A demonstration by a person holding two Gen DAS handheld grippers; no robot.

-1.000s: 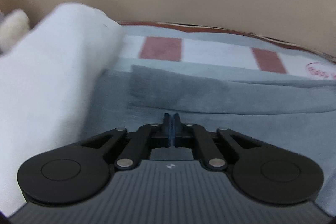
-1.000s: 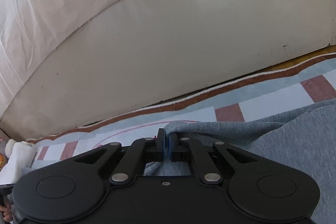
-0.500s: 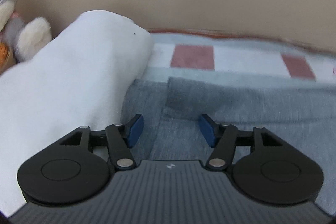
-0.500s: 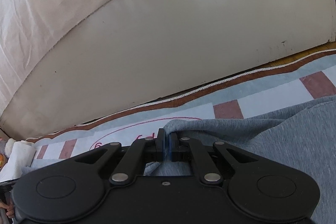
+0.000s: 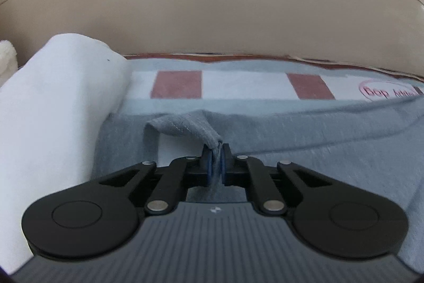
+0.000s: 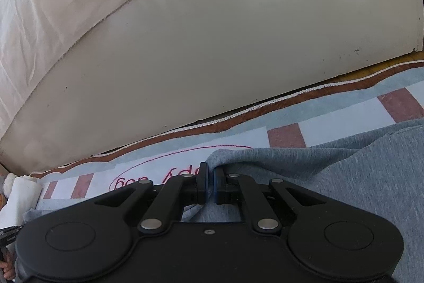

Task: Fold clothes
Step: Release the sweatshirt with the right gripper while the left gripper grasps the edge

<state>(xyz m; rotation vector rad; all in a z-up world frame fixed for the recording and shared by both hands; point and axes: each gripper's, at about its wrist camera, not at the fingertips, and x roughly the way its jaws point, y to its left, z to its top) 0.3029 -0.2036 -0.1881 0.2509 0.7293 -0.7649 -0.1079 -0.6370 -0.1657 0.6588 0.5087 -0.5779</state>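
Left gripper [image 5: 216, 158]: the jaws are being held closed on a stitched hem of the grey garment [image 5: 304, 139]; the pinched fold is being lifted clear of the mat, with blue pads [image 5: 209, 163] being pressed against the cloth on both sides.
Right gripper [image 6: 210, 178]: the jaws are being held closed on another edge of the grey garment [image 6: 344, 171]; a raised peak of cloth is being pulled up between them.
Grey garment: it is being supported by the mat [image 5: 243, 84], spread across its near part and reaching toward the mat's right edge in the right wrist view.
White folded cloth [image 5: 53, 108]: it is lying along the mat's left edge, touching the grey garment.
Mat: a band of white and reddish-brown squares and a red oval with lettering [image 6: 159, 171] are being shown near its far edge.
Sofa [image 6: 212, 44]: its pale front is standing just beyond the mat's far edge.
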